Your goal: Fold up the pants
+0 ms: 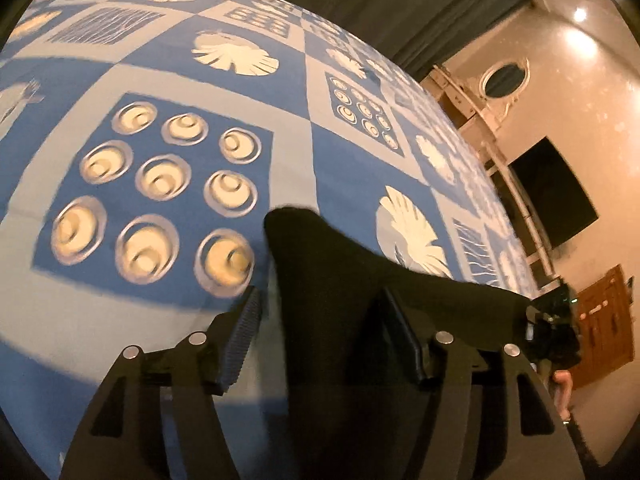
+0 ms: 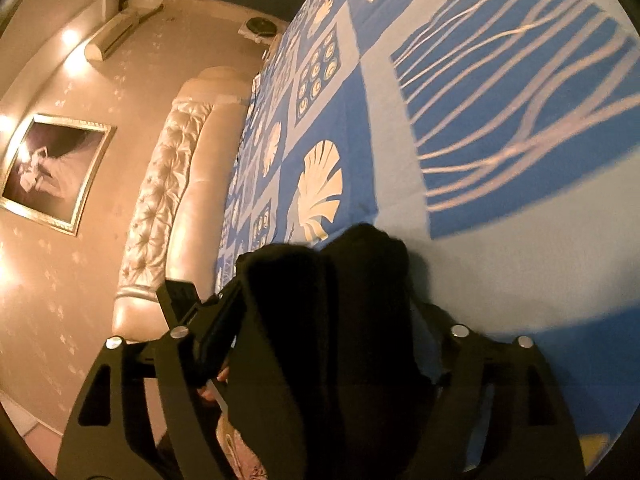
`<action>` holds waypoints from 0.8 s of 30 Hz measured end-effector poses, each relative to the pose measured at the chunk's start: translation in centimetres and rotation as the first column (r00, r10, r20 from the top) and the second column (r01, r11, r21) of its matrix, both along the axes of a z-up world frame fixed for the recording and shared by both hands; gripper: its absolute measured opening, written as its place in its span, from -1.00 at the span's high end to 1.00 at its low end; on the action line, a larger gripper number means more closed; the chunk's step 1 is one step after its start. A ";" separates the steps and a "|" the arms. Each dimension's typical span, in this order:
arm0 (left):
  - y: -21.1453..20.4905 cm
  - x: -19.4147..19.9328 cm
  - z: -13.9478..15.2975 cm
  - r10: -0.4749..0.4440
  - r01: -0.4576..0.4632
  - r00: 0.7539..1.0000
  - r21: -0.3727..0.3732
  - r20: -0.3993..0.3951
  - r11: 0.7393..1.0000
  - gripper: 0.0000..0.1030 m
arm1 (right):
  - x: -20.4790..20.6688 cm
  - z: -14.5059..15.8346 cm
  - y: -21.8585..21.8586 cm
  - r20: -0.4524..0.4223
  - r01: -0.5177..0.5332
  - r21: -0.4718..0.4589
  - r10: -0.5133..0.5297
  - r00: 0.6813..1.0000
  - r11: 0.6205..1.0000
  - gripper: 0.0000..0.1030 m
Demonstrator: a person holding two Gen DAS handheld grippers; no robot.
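Observation:
The black pants [image 1: 320, 264] lie on the blue patterned bedspread [image 1: 168, 60], one corner of the cloth pointing away from me. My left gripper [image 1: 324, 320] stands open over that cloth. Its left pad [image 1: 244, 332] is clear of the fabric and its right finger [image 1: 400, 340] rests over it. In the right wrist view a bunched fold of the pants [image 2: 328, 320] fills the space between the jaws of my right gripper [image 2: 324, 320], which stand wide. The left finger [image 2: 216, 336] is beside the cloth, and the right one is mostly hidden behind it.
The bedspread [image 2: 500, 120] covers a wide bed. A tufted cream headboard [image 2: 160, 208] and a framed picture [image 2: 52, 172] are on the wall side. A dark screen [image 1: 552, 192], a wooden door [image 1: 604, 320] and dark curtains [image 1: 400, 4] are beyond the bed's far edge.

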State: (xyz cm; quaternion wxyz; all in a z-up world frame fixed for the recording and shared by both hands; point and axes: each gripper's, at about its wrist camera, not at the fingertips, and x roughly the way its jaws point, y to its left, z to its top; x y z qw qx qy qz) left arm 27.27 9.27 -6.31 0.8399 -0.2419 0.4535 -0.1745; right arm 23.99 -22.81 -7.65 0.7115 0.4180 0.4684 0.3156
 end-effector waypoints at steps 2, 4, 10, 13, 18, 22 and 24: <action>0.9 -2.2 0.3 0.005 -0.005 1.000 -0.032 -0.007 0.999 -0.32 | -1.3 0.0 -1.3 -0.009 0.023 0.006 -0.023 1.000 1.000 -0.52; 1.6 -4.3 0.2 0.010 -0.012 1.000 -0.061 -0.024 0.998 -0.35 | -3.5 -0.1 -2.9 -0.020 0.051 0.003 -0.051 0.998 0.999 -0.52; 2.8 -10.9 -1.4 0.056 -0.078 0.993 -0.212 -0.106 0.974 -0.35 | -8.6 -0.5 -5.1 -0.033 0.076 -0.009 -0.076 0.997 0.997 -0.53; 1.7 -13.3 -1.6 0.052 -0.070 0.995 -0.213 -0.089 0.975 -0.35 | -10.3 -0.7 -4.4 -0.029 0.052 -0.020 -0.053 0.998 0.998 -0.63; -0.1 -14.2 -1.8 0.031 -0.055 0.995 -0.255 -0.098 0.965 -0.36 | -11.0 -0.3 -1.6 -0.019 0.006 -0.053 -0.007 1.000 0.999 -0.73; -1.8 -13.5 -1.7 -0.004 -0.014 0.997 -0.216 -0.080 0.976 -0.40 | -10.7 -0.3 0.1 -0.023 0.006 -0.080 -0.008 1.000 0.997 -0.75; -2.2 -13.3 -1.9 0.006 -0.022 0.997 -0.217 -0.075 0.976 -0.42 | -10.6 -0.4 0.3 -0.029 0.026 -0.087 -0.029 0.999 0.996 -0.75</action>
